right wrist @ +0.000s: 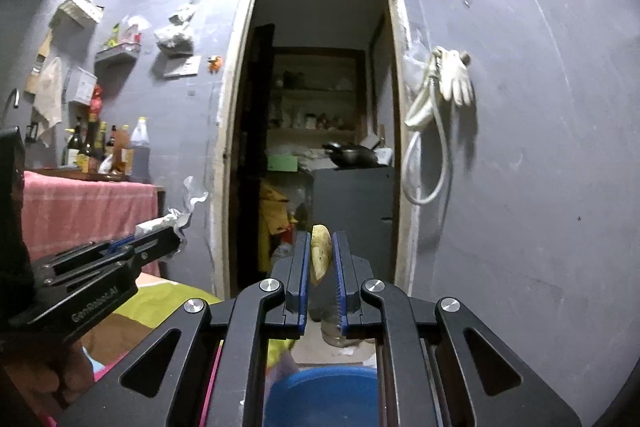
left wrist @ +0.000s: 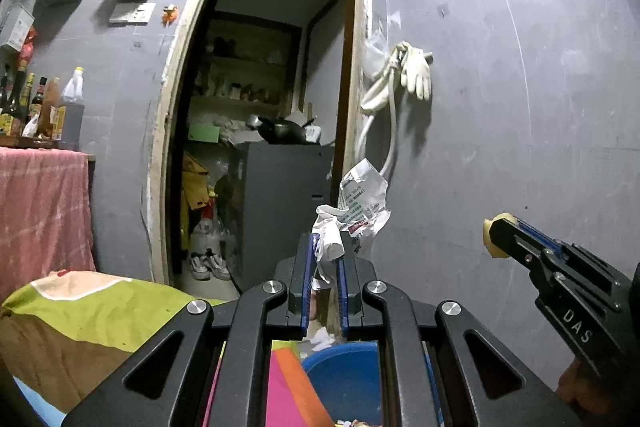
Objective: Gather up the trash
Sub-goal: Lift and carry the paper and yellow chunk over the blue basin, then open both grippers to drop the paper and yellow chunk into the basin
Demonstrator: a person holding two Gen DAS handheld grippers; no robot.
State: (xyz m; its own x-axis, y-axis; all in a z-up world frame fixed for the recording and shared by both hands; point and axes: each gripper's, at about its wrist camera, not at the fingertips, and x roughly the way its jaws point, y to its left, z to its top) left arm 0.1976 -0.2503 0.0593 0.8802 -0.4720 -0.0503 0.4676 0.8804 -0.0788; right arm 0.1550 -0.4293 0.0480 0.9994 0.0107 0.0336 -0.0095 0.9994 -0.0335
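The left tool (left wrist: 325, 259) is held up level, pointing forward, its two blue-lined fingers (left wrist: 307, 267) drawn close together and pinched on something white between them. In the right wrist view it (right wrist: 176, 231) comes in from the left edge, angled slightly upward. The right tool (right wrist: 322, 259) is raised beside it at much the same height, fingers (right wrist: 340, 271) nearly closed on a pale yellowish piece. From the left wrist view it (left wrist: 490, 237) enters from the right, tip tilted up and inward, with part of the holding hand (left wrist: 576, 387) visible below its body

Crumpled printed paper (left wrist: 356, 215) upright, pinched at bottom; yellowish peel scrap (right wrist: 321, 253) upright, clamped edgewise
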